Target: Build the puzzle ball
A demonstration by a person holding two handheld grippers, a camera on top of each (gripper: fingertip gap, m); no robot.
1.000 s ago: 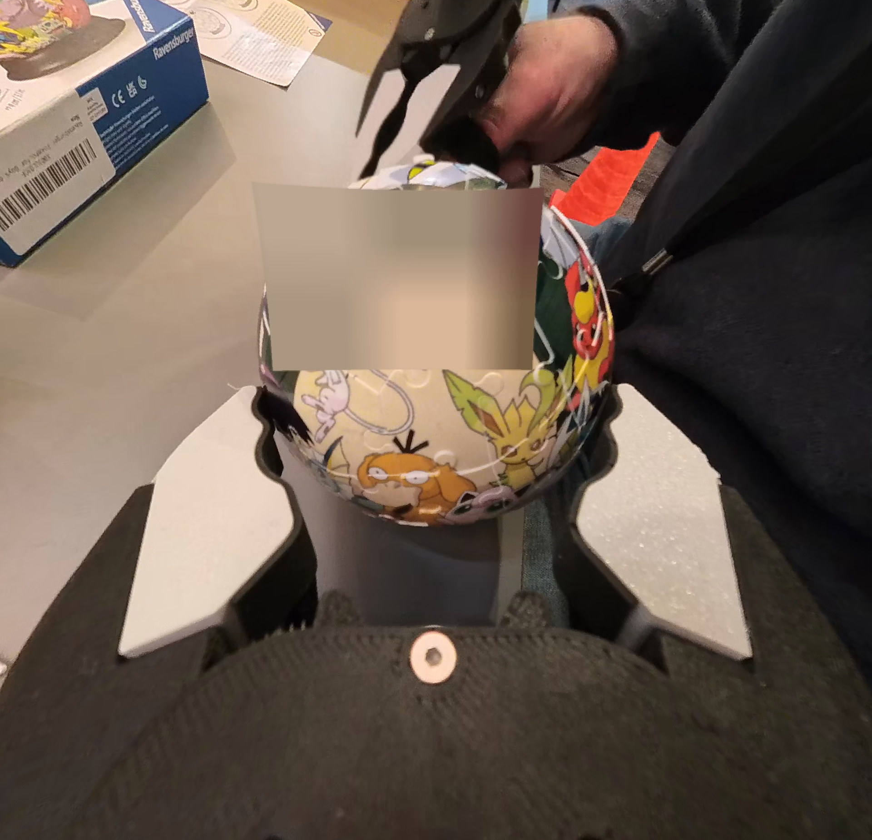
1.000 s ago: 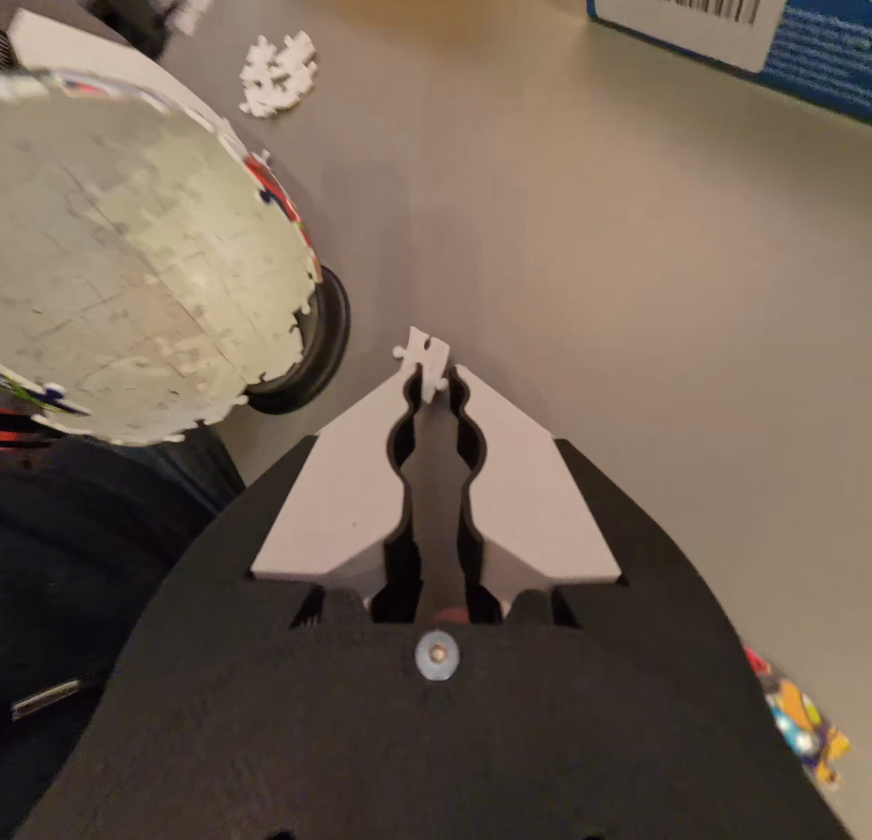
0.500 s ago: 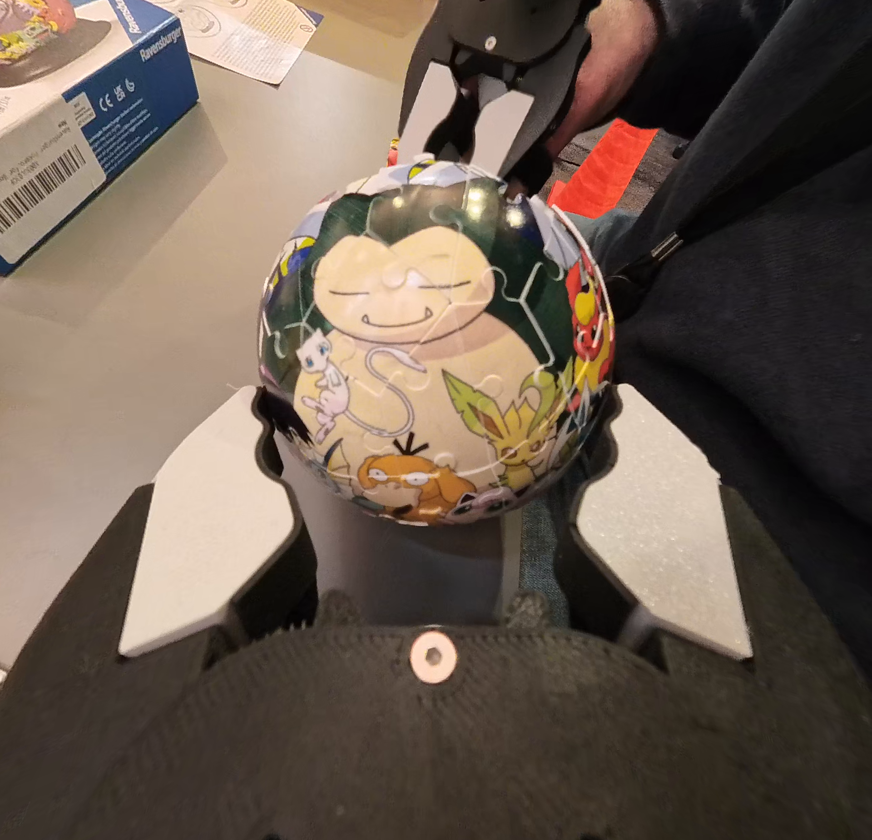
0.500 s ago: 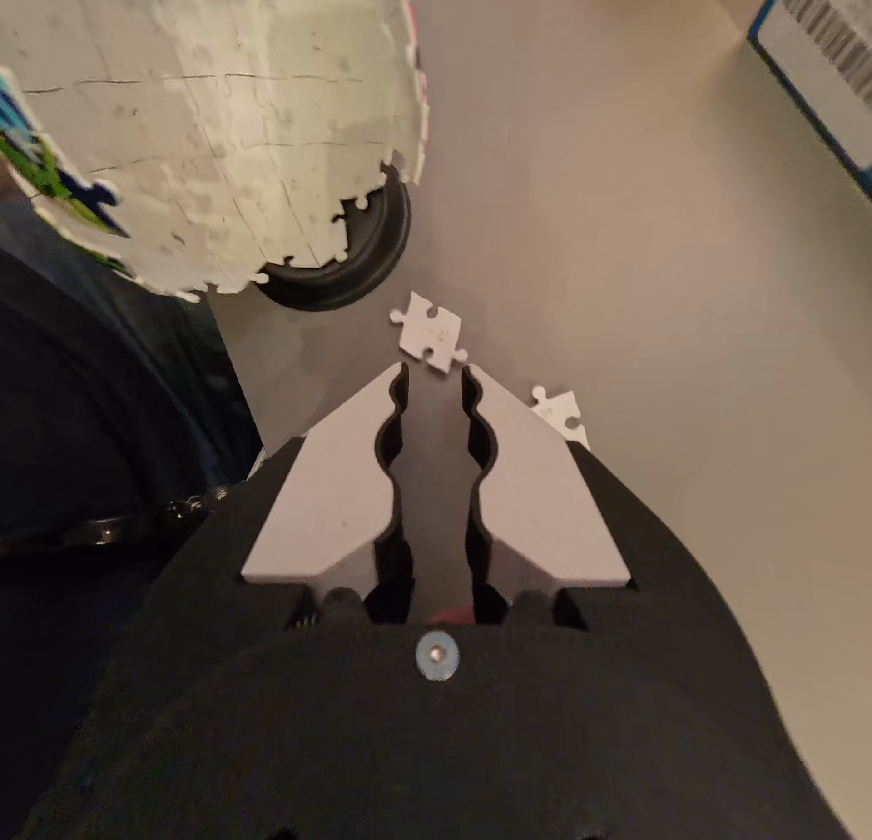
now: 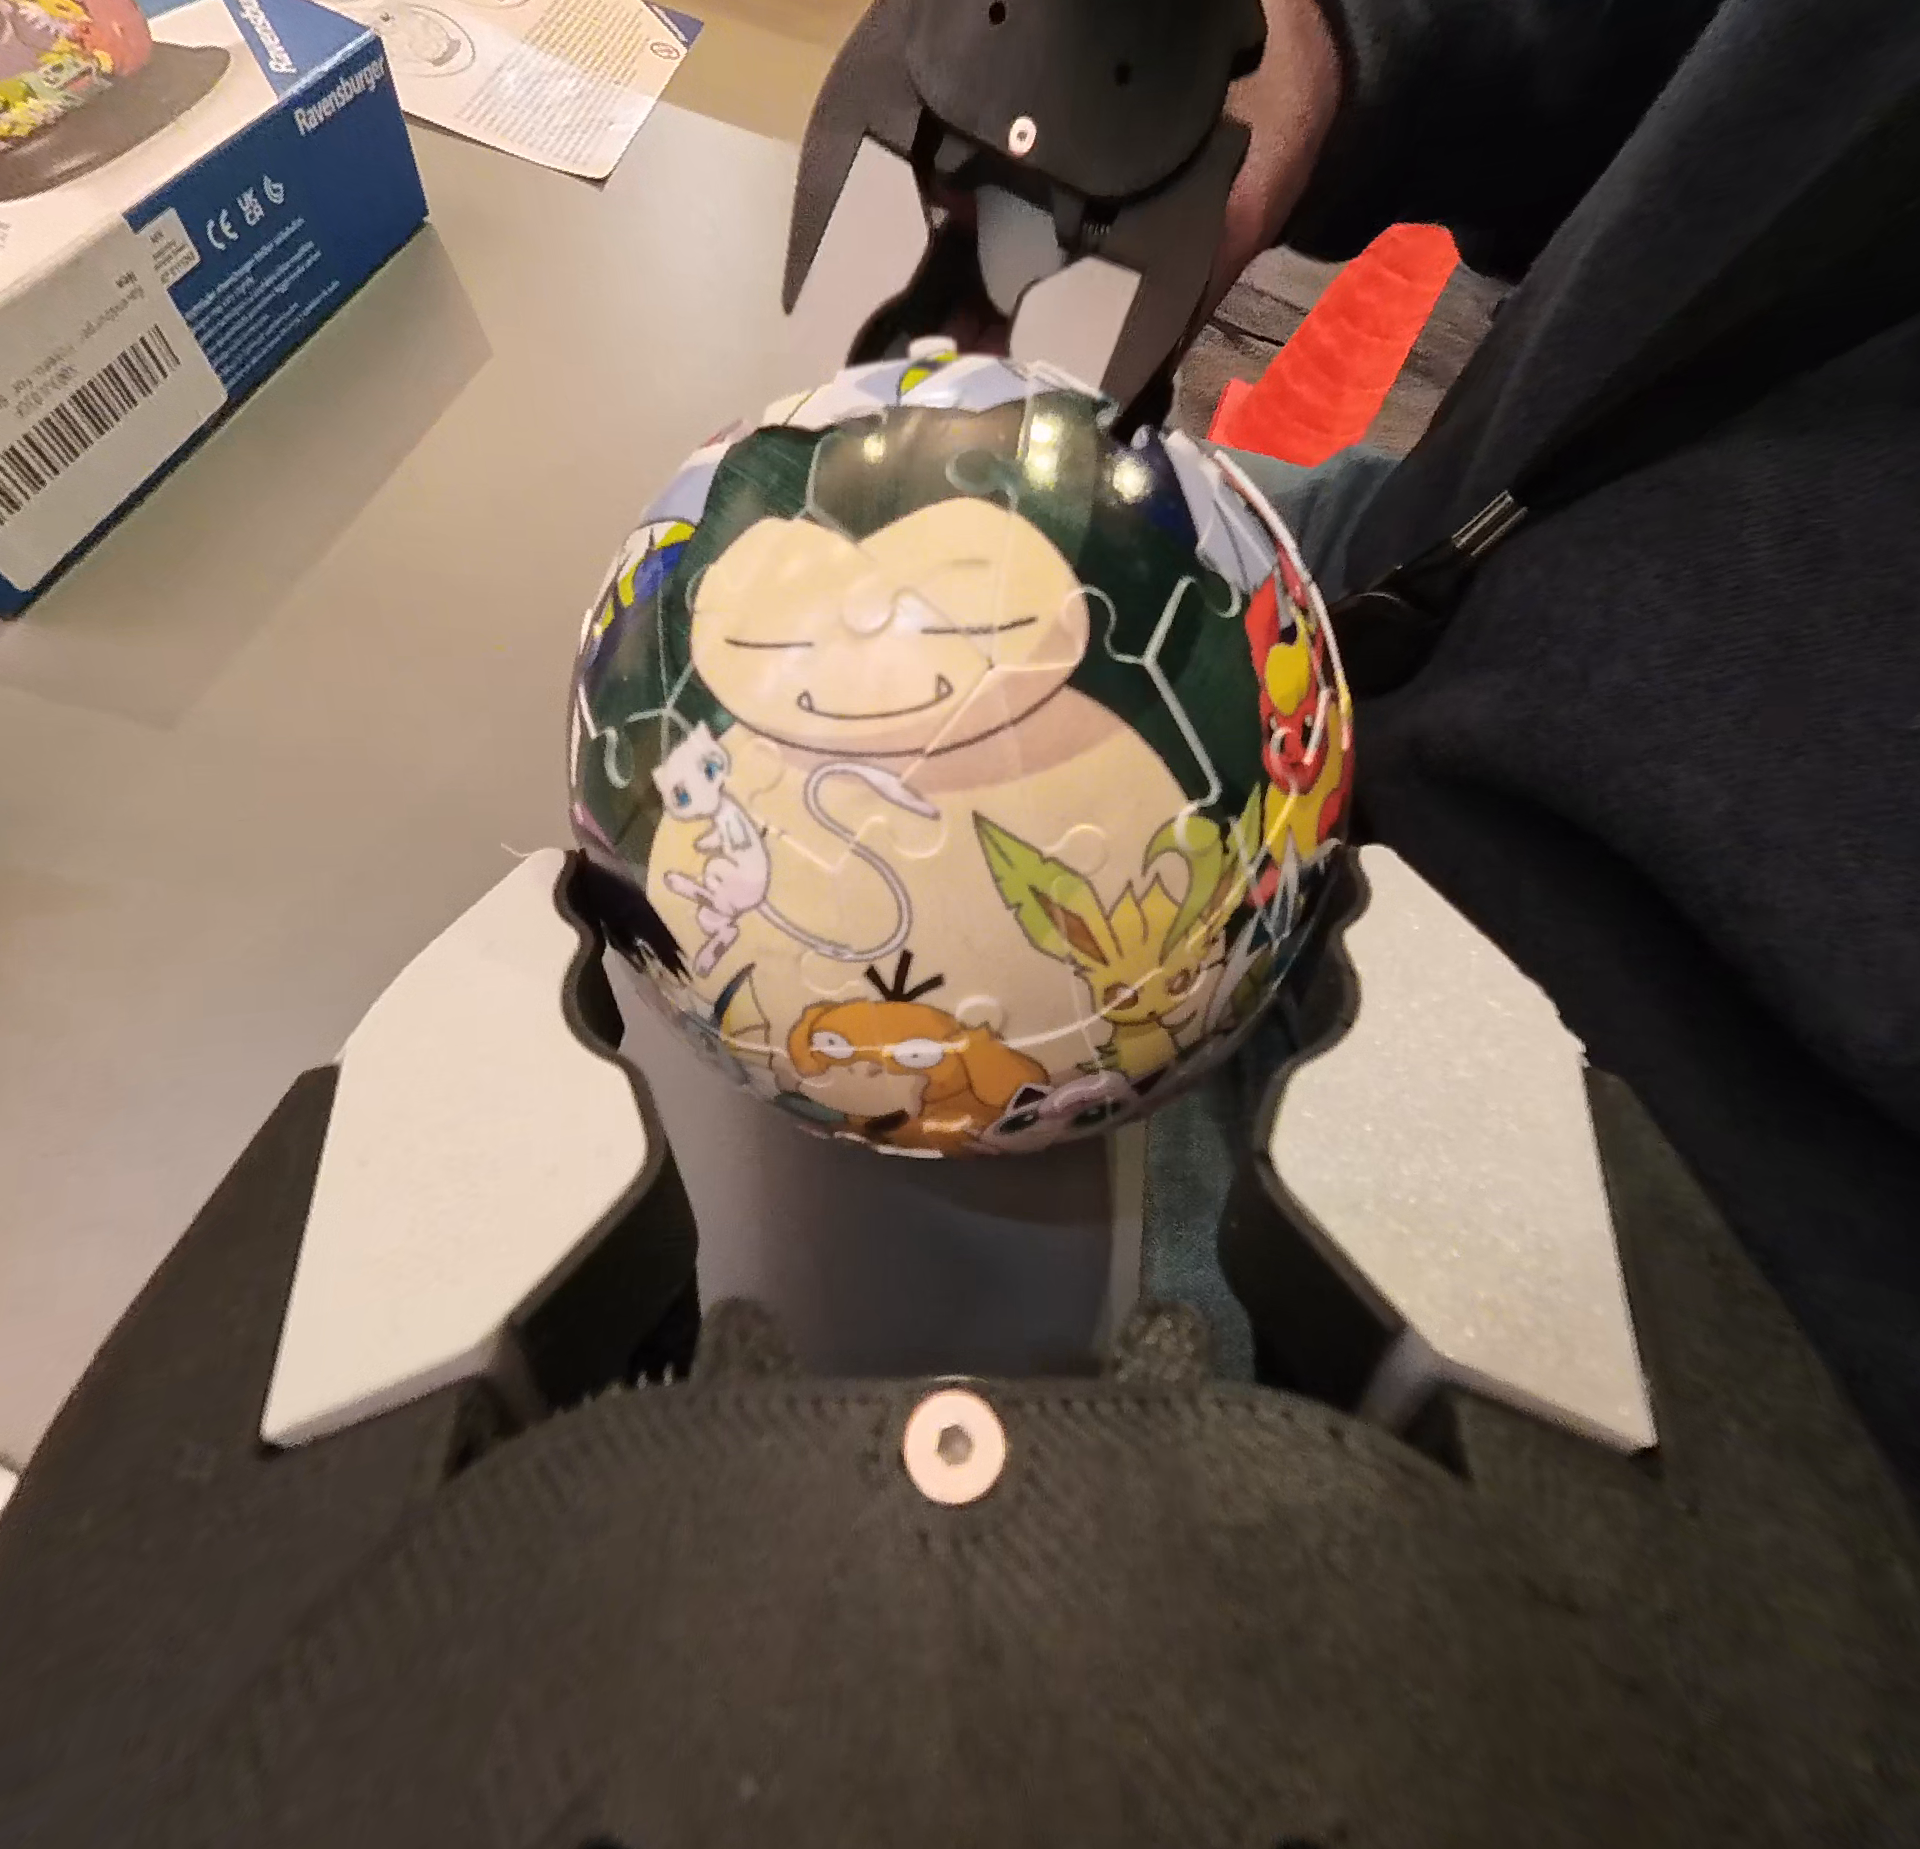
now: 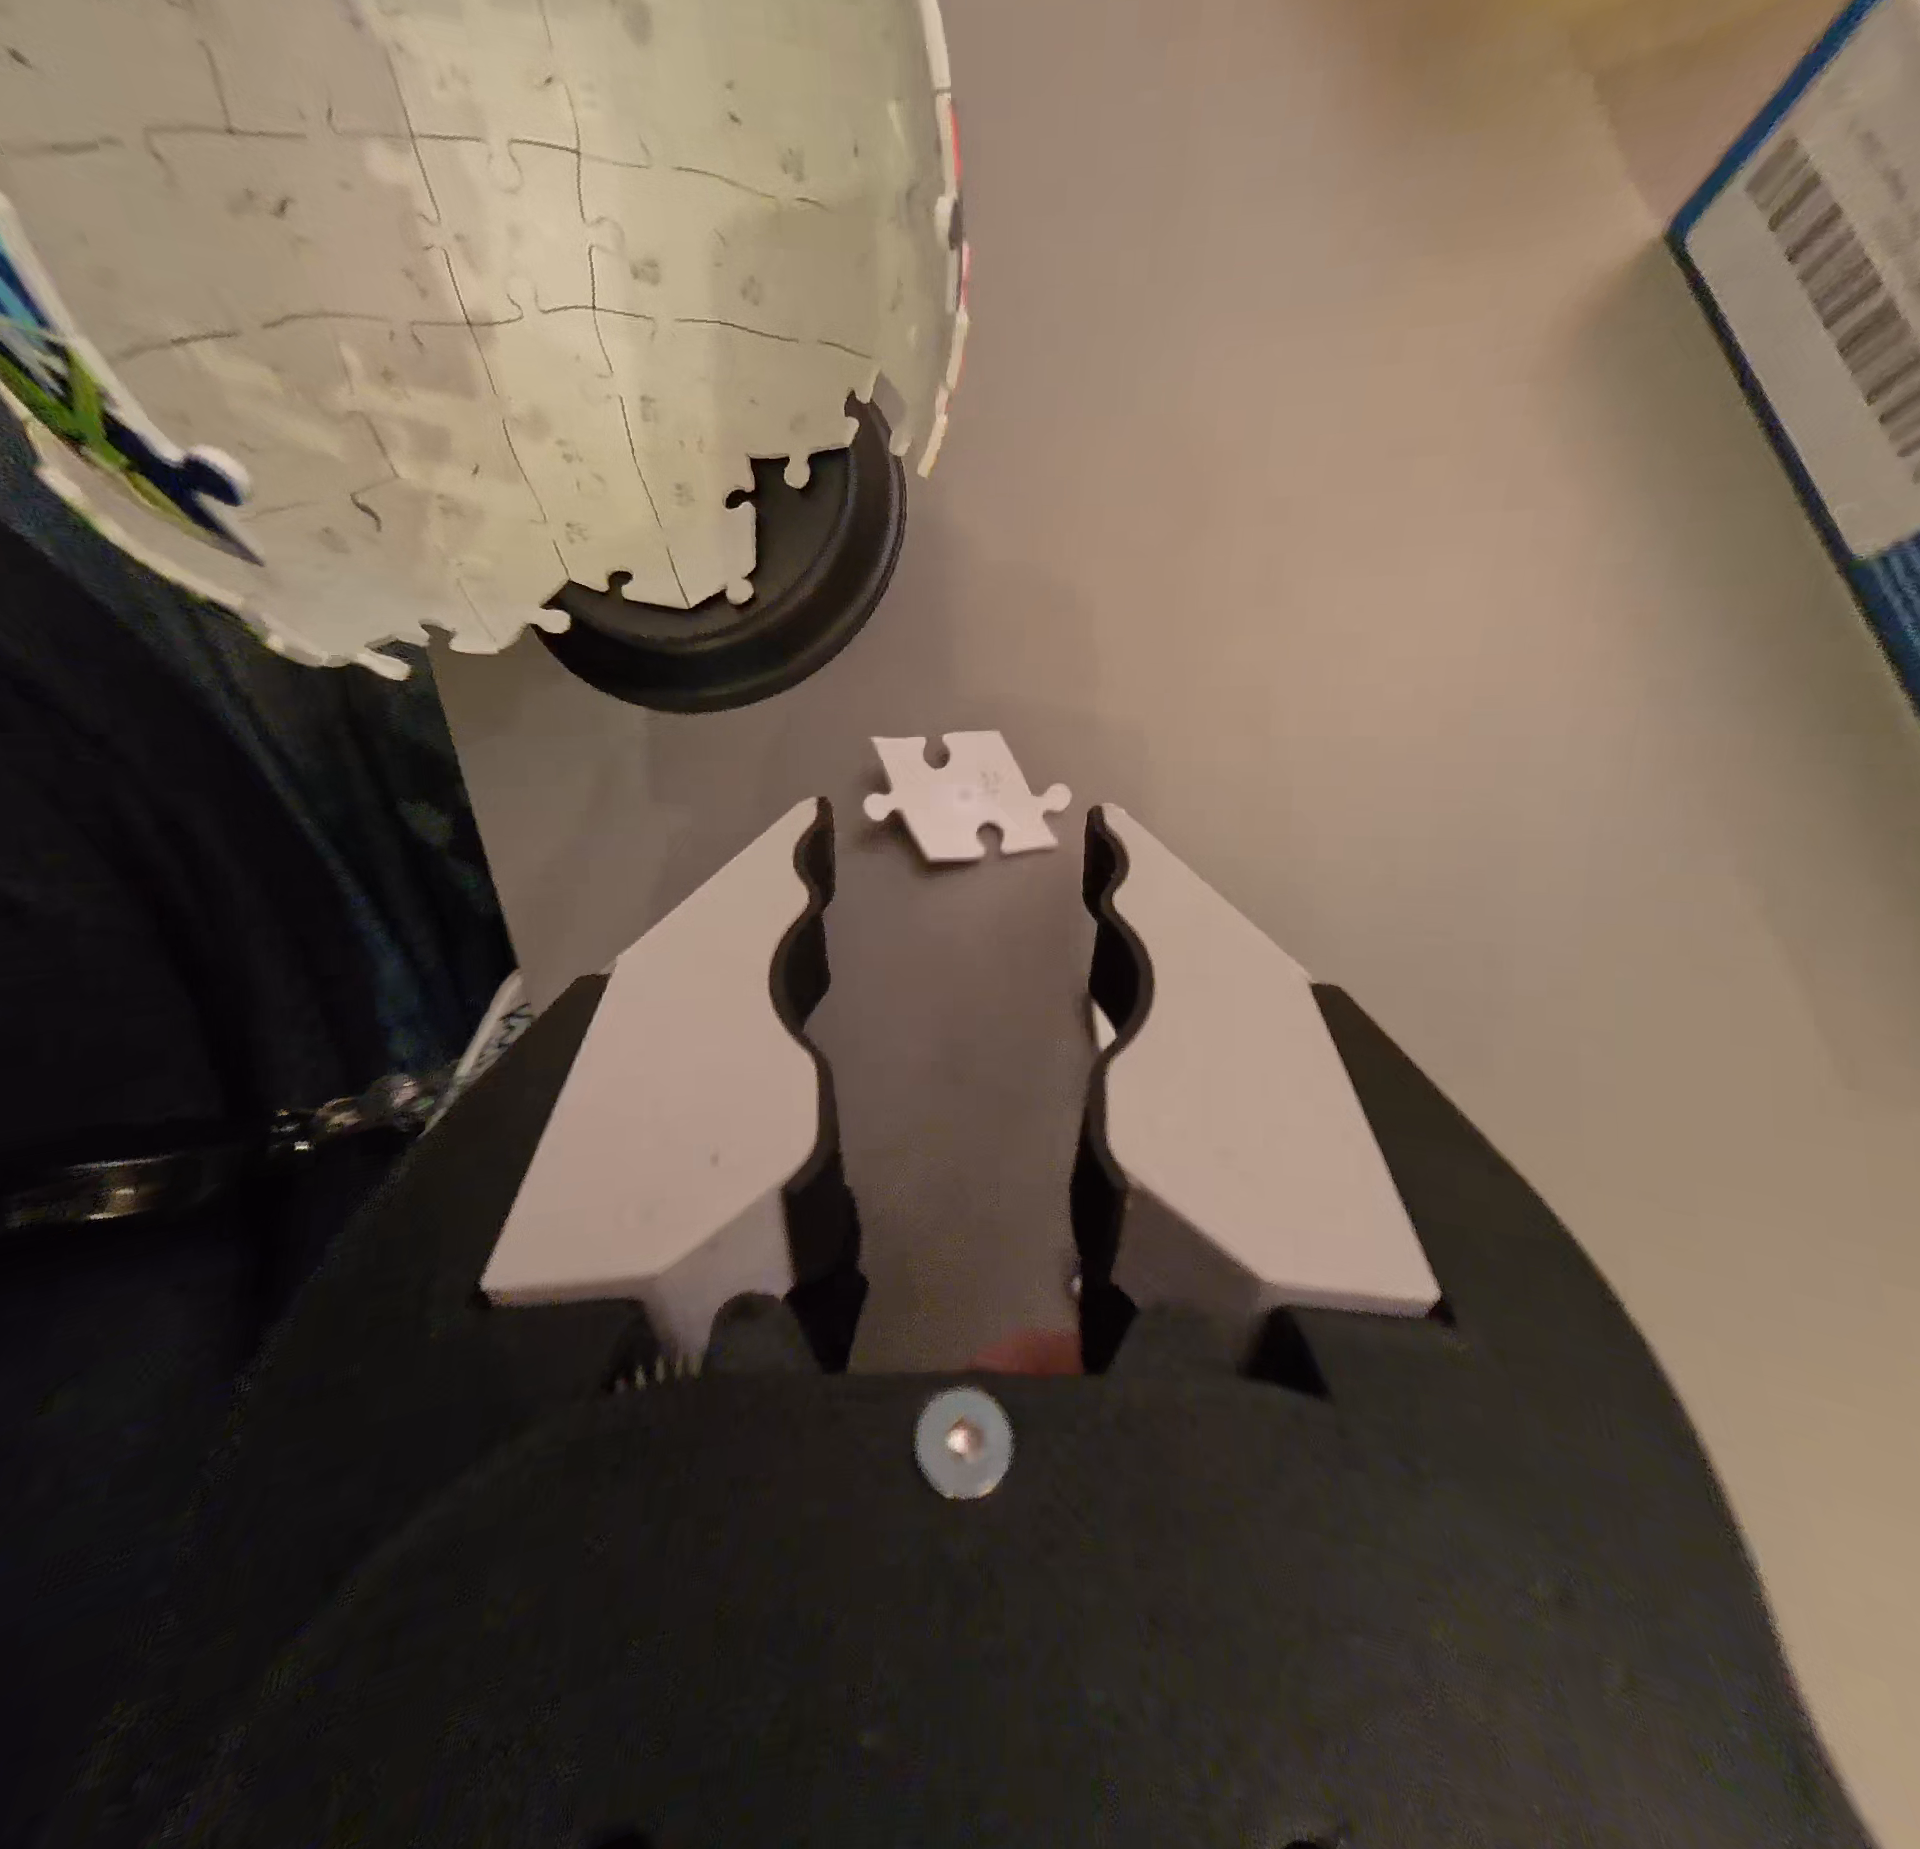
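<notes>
A smooth grey-beige table (image 6: 1351,656) carries 1 white jigsaw piece (image 6: 961,800) lying blank side up near a round black plastic stand (image 6: 769,615), a blue-and-white cardboard box (image 5: 156,241) and, beyond it, a printed paper leaflet (image 5: 540,64).

We log printed lettering, small marks and a barcode label on the blue box (image 5: 208,272), all left uncopied. The leaflet (image 5: 540,64) beyond carries fine print and diagrams, and the loose puzzle piece (image 6: 961,797) faint marks, both too small to read.
</notes>
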